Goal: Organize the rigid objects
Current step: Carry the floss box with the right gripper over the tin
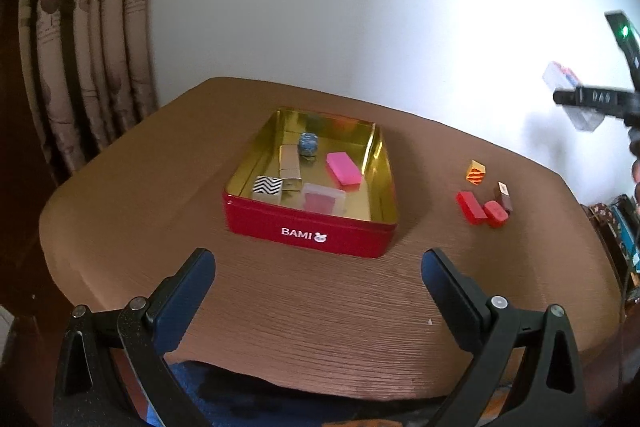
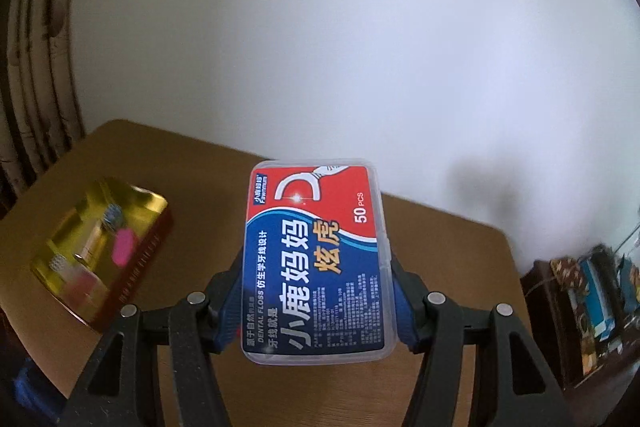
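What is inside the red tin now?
In the red tin: a pink block, a zigzag cube, a clear case, a blue patterned piece and a gold box. Its near wall hides the floor behind it.

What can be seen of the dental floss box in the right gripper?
The dental floss box is a flat, clear plastic case with rounded corners and a red, blue and white label showing a floss pick, Chinese lettering, "DENTAL FLOSS" and "50 PCS". Its lid looks closed. It is held off the table, label facing the camera, long side running away from it. The right gripper is shut on its two long edges, blue pads pressing each side. Nothing else touches it. The left wrist view shows it blurred at far right.
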Demonstrator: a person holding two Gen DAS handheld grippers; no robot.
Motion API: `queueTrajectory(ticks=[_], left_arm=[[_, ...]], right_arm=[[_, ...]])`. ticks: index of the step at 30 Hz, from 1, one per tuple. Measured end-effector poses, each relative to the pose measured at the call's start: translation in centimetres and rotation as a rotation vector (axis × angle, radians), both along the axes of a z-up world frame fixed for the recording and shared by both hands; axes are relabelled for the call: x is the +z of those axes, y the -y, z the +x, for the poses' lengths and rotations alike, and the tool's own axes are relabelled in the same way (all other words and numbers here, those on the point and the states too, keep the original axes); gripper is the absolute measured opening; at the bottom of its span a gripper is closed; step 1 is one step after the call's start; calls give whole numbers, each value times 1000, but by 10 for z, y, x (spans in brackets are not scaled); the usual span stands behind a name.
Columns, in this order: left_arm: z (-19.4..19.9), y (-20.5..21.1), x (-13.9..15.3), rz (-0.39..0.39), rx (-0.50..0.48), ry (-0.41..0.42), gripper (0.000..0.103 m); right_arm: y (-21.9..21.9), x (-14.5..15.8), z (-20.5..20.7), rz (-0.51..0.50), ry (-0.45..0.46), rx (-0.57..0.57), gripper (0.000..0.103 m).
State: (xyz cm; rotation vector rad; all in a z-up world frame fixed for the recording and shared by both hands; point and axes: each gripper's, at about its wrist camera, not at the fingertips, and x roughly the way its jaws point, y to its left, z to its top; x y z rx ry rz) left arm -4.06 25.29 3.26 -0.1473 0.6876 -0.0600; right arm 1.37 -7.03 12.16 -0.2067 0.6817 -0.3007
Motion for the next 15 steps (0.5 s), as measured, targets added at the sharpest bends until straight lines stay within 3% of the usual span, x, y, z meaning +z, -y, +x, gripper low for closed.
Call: queueTrajectory(ticks=[8, 15], left_arm=[[2, -8, -4, -13, 24, -33, 102], [1, -17, -3, -36, 46, -32, 102]], right_arm=[[-70, 33, 11, -65, 33, 77, 62], [-106, 51, 18, -89, 53, 113, 62]])
